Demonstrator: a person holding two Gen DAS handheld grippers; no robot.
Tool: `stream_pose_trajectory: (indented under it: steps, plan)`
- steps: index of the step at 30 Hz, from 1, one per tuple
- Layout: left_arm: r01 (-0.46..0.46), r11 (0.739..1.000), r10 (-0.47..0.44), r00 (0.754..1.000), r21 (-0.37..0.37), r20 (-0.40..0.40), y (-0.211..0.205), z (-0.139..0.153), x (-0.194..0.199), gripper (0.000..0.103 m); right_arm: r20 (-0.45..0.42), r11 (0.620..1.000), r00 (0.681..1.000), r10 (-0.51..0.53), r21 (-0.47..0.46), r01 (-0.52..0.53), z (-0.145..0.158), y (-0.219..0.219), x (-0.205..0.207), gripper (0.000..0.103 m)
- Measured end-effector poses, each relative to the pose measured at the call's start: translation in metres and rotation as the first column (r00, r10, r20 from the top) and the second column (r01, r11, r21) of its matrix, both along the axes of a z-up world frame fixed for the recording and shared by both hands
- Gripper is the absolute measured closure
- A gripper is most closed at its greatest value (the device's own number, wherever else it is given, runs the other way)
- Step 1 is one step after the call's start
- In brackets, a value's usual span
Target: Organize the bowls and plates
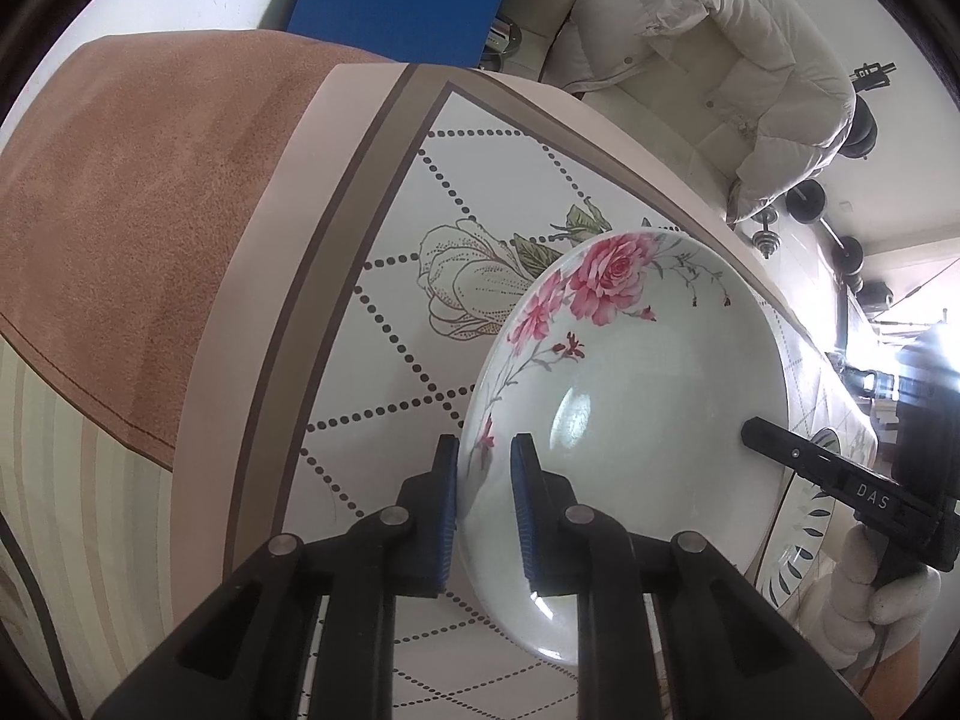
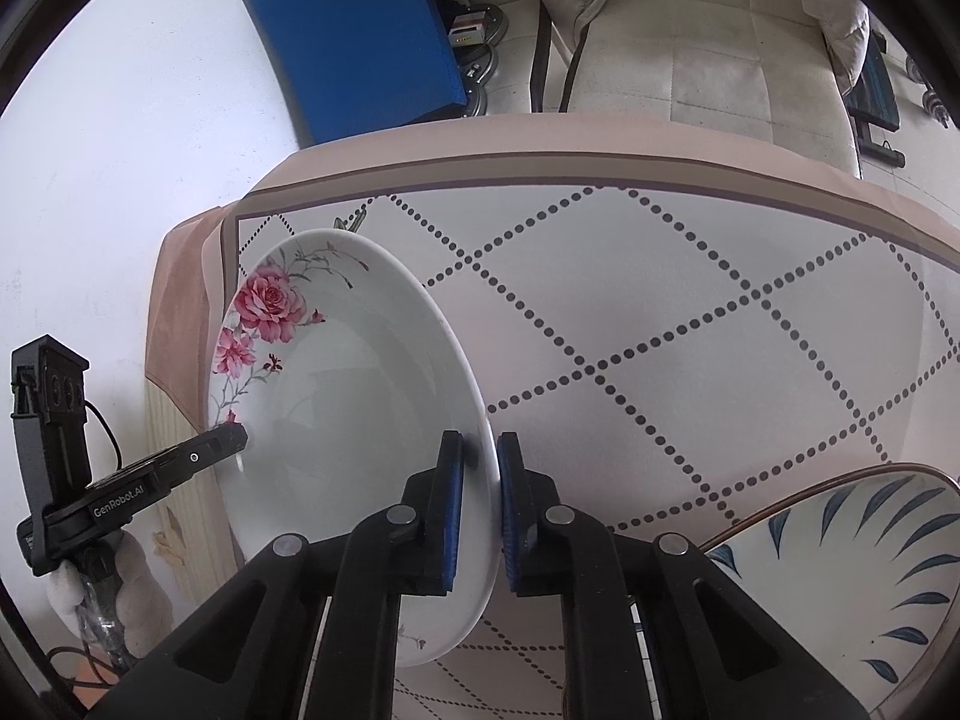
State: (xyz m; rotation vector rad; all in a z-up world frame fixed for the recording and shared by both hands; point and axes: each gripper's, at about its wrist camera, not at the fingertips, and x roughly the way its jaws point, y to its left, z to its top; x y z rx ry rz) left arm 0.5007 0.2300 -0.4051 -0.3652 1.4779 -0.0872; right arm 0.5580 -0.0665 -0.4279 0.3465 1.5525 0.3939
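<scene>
A white plate with pink roses (image 1: pixel 636 384) is held by both grippers at opposite sides of its rim, over the dotted tablecloth. My left gripper (image 1: pixel 485 480) is shut on the plate's near rim, one blue pad on each face. My right gripper (image 2: pixel 480 468) is shut on the other rim of the same plate (image 2: pixel 348 396). Each gripper shows in the other's view: the right gripper (image 1: pixel 757 431) at the plate's far edge, the left gripper (image 2: pixel 231 439) by the rose side. A second plate with blue leaves (image 2: pixel 840 570) lies at the lower right.
The tablecloth (image 2: pixel 690 312) has a brown border and hangs over the table's far edge. Behind the table stand a blue panel (image 2: pixel 354 42) and a cream sofa with a white padded jacket (image 1: pixel 708 42). Dumbbells (image 1: pixel 804 204) lie on the floor.
</scene>
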Motion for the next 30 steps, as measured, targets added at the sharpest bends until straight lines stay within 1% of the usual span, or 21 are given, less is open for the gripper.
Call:
stream_pose_trajectory:
  steps: [10,16,23,30]
  plan:
    - [0.015,1.000,-0.015,1.000,0.014,0.027,-0.006,0.010,-0.008,0.088,0.035,1.000,0.999,0.012,0.007,-0.013,0.010,-0.003,-0.013,0.092]
    - [0.027,1.000,-0.028,0.999,0.015,0.043,-0.014,0.023,-0.016,0.088,0.047,1.000,0.999,0.006,0.019,-0.007,0.020,-0.009,-0.021,0.092]
    - [0.043,0.999,-0.044,0.997,0.014,0.061,-0.027,0.039,-0.028,0.088,0.067,0.999,0.998,-0.009,0.035,0.007,0.039,-0.022,-0.040,0.092]
    - [0.097,0.995,-0.099,0.991,0.030,0.088,-0.053,0.062,-0.046,0.088,0.086,0.998,0.995,-0.045,0.053,0.040,0.062,-0.044,-0.066,0.093]
